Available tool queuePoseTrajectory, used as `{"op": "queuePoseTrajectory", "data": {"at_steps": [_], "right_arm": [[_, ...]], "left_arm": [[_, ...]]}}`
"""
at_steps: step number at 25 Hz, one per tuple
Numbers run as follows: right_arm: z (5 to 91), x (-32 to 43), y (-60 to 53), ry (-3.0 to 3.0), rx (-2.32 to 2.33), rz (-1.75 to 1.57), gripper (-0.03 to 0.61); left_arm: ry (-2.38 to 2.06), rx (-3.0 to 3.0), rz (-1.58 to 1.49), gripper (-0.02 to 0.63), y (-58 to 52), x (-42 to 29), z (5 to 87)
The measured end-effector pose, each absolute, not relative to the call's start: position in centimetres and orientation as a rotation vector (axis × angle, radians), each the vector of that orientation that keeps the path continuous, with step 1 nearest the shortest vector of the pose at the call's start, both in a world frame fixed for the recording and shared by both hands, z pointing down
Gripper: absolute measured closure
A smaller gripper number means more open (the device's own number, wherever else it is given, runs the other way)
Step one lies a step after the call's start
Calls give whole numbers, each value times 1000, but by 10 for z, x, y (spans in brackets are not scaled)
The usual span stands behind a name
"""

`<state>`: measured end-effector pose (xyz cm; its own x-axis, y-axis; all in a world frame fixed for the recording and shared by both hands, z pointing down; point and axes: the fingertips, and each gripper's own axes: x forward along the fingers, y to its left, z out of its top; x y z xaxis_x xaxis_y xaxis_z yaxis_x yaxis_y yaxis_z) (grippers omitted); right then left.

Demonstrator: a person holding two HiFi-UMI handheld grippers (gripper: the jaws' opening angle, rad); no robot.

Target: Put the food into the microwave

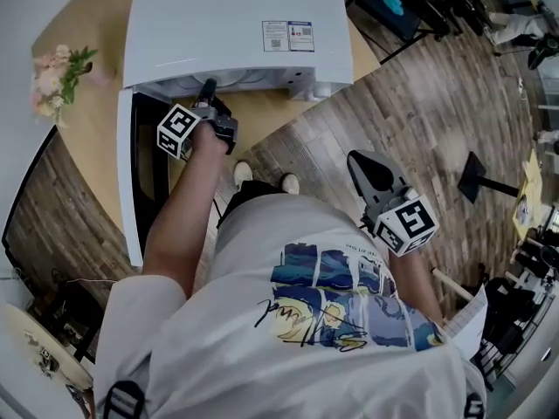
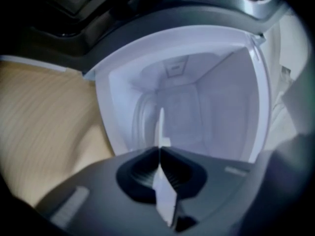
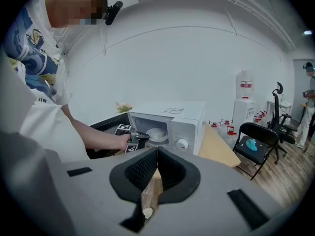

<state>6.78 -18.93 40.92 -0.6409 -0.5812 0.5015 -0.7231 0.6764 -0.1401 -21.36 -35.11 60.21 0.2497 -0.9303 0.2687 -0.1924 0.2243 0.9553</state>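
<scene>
One white microwave (image 1: pixel 236 24) is sitting on the wooden desk (image 1: pixel 87 20) at the top of the head view, and its single door (image 1: pixel 127 190) is hanging open down the left of the frame. One bunch of pale flowers (image 1: pixel 57 72) is standing on the desk at the upper left, well apart from the microwave. Two grippers are showing. The left gripper (image 1: pixel 208 87) is reaching into the microwave's open front just above the centre of the frame. Its jaws are pressing together on the thin rim of the one white plate (image 3: pixel 157 133). In the left gripper view the plate is showing edge-on as a pale sliver running up from the jaws into the white cavity. In the right gripper view the plate is lying inside the opening, left of the control knob. What is lying on it is too small to make out. The right gripper (image 1: pixel 360 162) is hanging at the centre right of the head view, over the wooden floor (image 1: pixel 419 94) and away from the desk. Its jaws are sitting closed together with nothing between them.
</scene>
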Motion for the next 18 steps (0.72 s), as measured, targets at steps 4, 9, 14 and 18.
{"op": "queuePoseTrajectory", "data": {"at_steps": [4, 9, 14, 18], "right_arm": [[409, 71, -187, -2460, 1032, 462, 571], [407, 70, -185, -2459, 1035, 468, 571], [409, 71, -182, -2458, 1016, 460, 571], [406, 73, -179, -2466, 1012, 441, 571]], "left_arm": [[-1250, 1248, -706, 597, -353, -212, 607], [-1338, 1270, -579, 577, -355, -213, 612], [-1467, 1339, -402, 554, -357, -213, 610], [-1577, 1389, -251, 537, -356, -214, 608]]}}
